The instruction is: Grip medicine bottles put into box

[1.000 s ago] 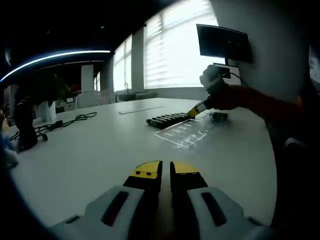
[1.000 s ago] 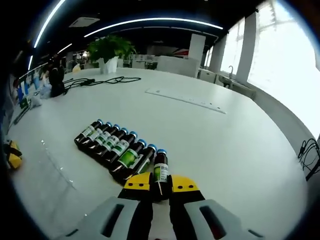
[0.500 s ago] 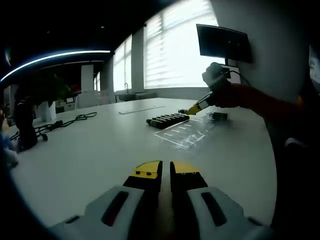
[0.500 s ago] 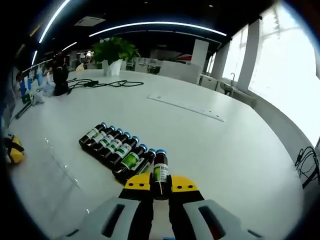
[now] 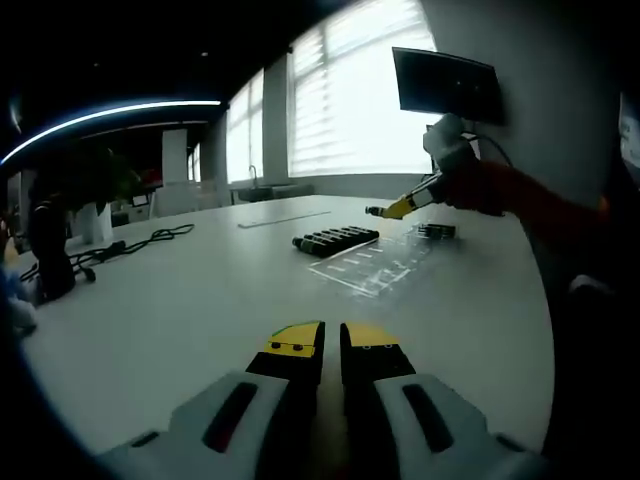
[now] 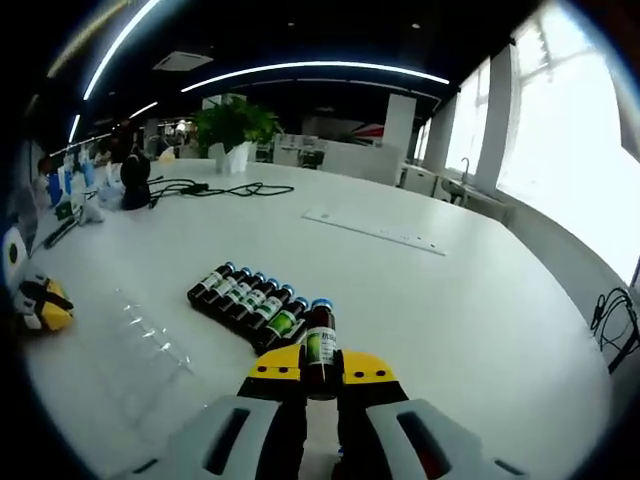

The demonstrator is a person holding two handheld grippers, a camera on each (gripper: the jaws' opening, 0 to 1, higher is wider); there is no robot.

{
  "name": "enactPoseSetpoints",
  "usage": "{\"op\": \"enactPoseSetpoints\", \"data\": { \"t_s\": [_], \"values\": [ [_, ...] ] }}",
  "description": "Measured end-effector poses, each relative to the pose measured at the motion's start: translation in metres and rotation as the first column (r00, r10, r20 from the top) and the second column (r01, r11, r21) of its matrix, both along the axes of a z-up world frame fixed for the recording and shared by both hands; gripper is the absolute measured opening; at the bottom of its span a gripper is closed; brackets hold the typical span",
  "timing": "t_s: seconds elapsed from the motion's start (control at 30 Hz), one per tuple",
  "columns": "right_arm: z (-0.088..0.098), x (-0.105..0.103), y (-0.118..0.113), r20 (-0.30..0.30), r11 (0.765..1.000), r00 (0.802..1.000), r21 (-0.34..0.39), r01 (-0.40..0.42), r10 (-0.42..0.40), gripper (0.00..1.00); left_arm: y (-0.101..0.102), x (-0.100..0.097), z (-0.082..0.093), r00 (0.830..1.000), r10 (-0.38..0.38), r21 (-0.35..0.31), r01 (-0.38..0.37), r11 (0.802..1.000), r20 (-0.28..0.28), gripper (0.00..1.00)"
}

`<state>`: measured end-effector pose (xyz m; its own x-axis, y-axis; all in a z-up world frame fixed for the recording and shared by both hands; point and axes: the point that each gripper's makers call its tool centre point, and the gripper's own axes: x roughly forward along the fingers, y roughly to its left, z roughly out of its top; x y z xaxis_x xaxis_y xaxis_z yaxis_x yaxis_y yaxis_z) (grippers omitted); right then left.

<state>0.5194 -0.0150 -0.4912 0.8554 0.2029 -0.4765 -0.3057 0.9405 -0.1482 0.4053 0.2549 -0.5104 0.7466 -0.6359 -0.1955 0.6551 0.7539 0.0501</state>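
A row of several dark medicine bottles (image 6: 248,300) with blue caps and green labels lies on the white table (image 6: 450,300); the row of bottles (image 5: 335,239) also appears in the left gripper view. My right gripper (image 6: 320,368) is shut on one bottle (image 6: 320,342), held in the air above the row's near end. A clear plastic box (image 5: 372,265) lies flat beside the row; in the right gripper view the box (image 6: 148,335) is at lower left. My left gripper (image 5: 331,348) rests low over the table, shut and holding nothing. The right gripper (image 5: 398,208) hangs above the bottles, in a hand with a red sleeve.
A long flat strip (image 6: 375,228) lies across the table beyond the bottles. Black cables (image 6: 215,187) and a potted plant (image 6: 232,125) stand at the far side. A dark monitor (image 5: 447,87) hangs on the wall. A small dark item (image 5: 437,232) sits past the box.
My right gripper has risen from the end of the row with the bottle in it, so the row now looks smaller and farther. The left gripper has stayed put.
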Motion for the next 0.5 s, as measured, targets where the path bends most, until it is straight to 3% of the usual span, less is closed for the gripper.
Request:
{"op": "enactPoseSetpoints", "data": {
  "t_s": [0.5],
  "values": [
    [0.004,-0.033,-0.015,0.020,0.999,0.999,0.030,0.033,-0.034,0.07,0.000,0.000,0.000,1.000,0.001,-0.001,-0.001,1.000,-0.001,0.02]
  ]
}}
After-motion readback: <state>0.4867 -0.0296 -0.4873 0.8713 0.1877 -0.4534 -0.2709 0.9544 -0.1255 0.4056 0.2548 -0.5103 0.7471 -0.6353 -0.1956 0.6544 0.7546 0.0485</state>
